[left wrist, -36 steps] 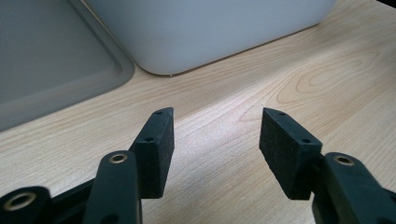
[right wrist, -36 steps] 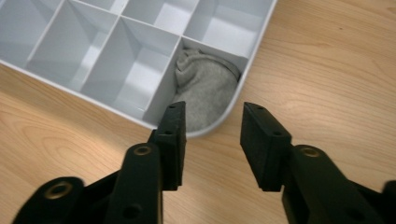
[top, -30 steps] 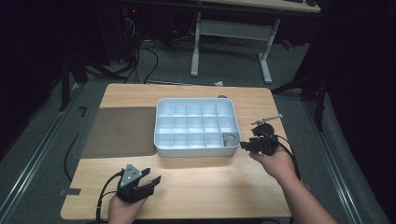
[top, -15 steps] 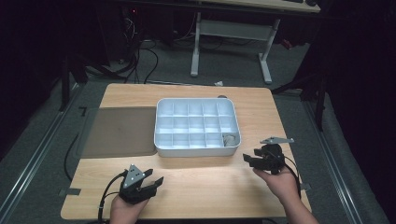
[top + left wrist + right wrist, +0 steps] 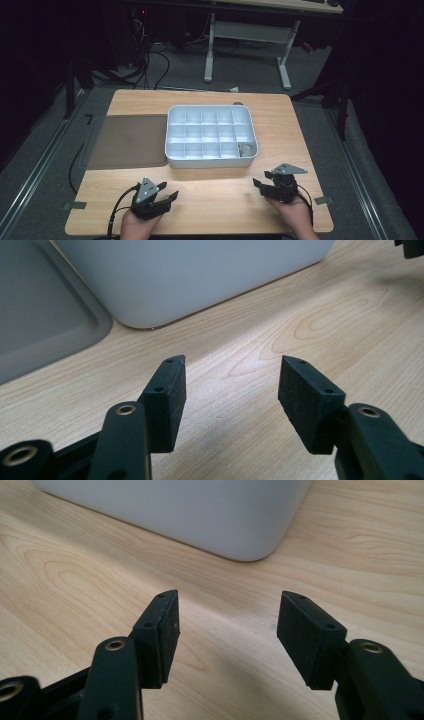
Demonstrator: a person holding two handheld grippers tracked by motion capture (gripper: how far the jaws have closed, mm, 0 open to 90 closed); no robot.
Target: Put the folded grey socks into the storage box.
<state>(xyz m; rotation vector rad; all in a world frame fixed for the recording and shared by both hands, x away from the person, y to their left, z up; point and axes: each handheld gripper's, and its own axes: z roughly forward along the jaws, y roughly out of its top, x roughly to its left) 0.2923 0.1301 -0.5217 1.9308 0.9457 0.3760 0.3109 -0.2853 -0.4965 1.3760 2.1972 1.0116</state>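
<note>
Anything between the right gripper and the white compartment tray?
Nothing visible. Only bare wooden table lies between the open right gripper and the near corner of the tray; nothing sits between its fingers.

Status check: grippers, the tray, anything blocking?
Left gripper open, empty. Right gripper open, empty, jaws just opened. Tray on table, small grey piece in near-right cell. Nothing blocking.

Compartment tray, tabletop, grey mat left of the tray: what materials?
Compartment tray: likely moulded plastic, white, smooth matte walls with rounded corners. Tabletop: wood or wood-look laminate, pale with printed-looking grain; can't tell which. Grey mat: looks like a shallow plastic or rubber sheet, matte, with a raised rounded rim.
</note>
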